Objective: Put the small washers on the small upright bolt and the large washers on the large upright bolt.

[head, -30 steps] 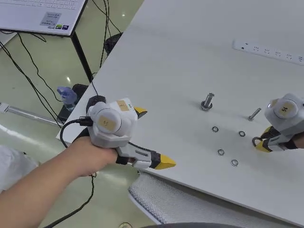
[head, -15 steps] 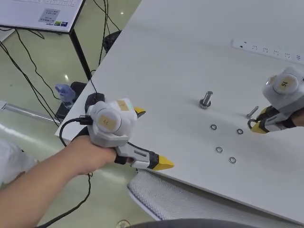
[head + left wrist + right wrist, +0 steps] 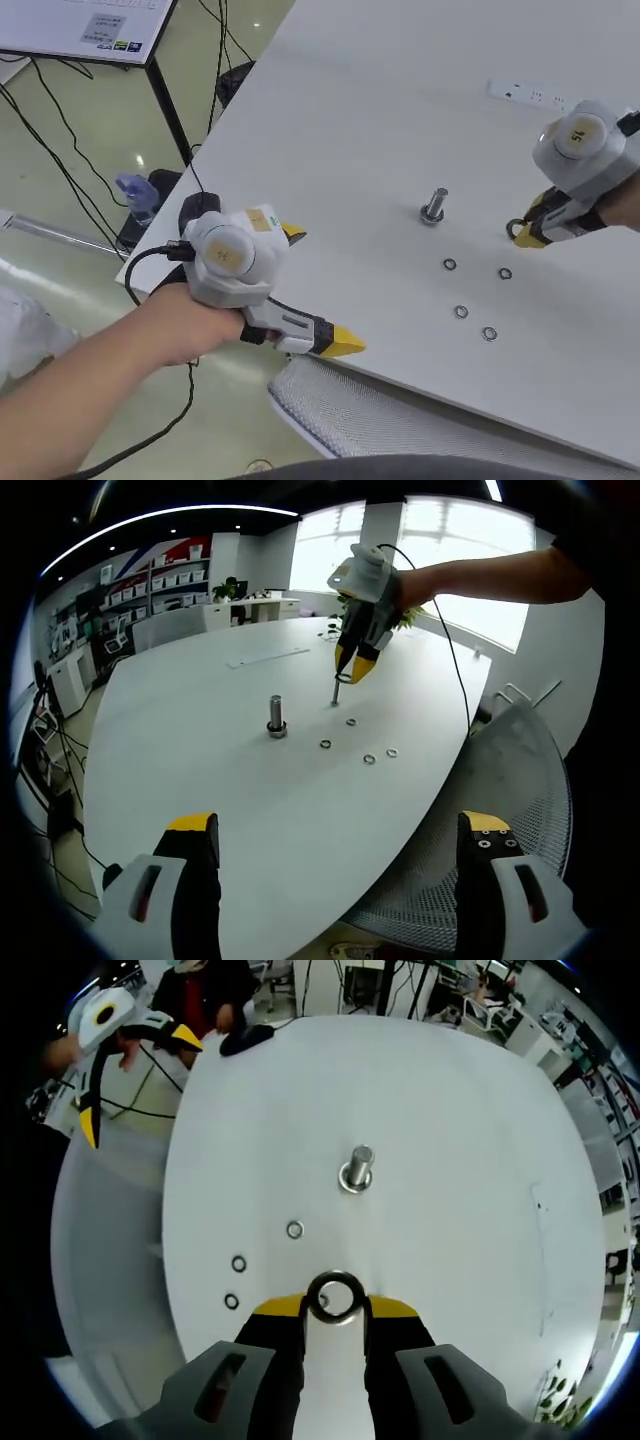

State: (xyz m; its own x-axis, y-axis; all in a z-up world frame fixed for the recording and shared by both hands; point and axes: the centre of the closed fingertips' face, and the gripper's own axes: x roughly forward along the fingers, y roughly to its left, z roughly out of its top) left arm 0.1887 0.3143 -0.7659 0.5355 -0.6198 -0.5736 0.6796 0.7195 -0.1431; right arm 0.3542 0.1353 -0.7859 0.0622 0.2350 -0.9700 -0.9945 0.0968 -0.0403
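My right gripper (image 3: 520, 232) is shut on a metal washer (image 3: 334, 1295), which it holds edge-on just above the table. In the left gripper view the washer (image 3: 343, 677) hangs right over the top of the thin small bolt (image 3: 335, 693). The thick large bolt (image 3: 434, 205) stands upright with a washer at its base, left of that gripper. Several loose washers (image 3: 461, 312) lie flat nearer the front edge. My left gripper (image 3: 320, 288) hovers open at the table's near left edge, with nothing between its jaws (image 3: 337, 825).
A white power strip (image 3: 525, 97) lies at the far right of the white table (image 3: 330, 130). A mesh chair back (image 3: 330, 410) sits below the front edge. A laptop stand (image 3: 170, 110), cables and a water bottle (image 3: 140, 200) are on the left.
My right gripper has carried the washer up and away from the front edge, past the loose washers, to above the small bolt. The left gripper has stayed put.
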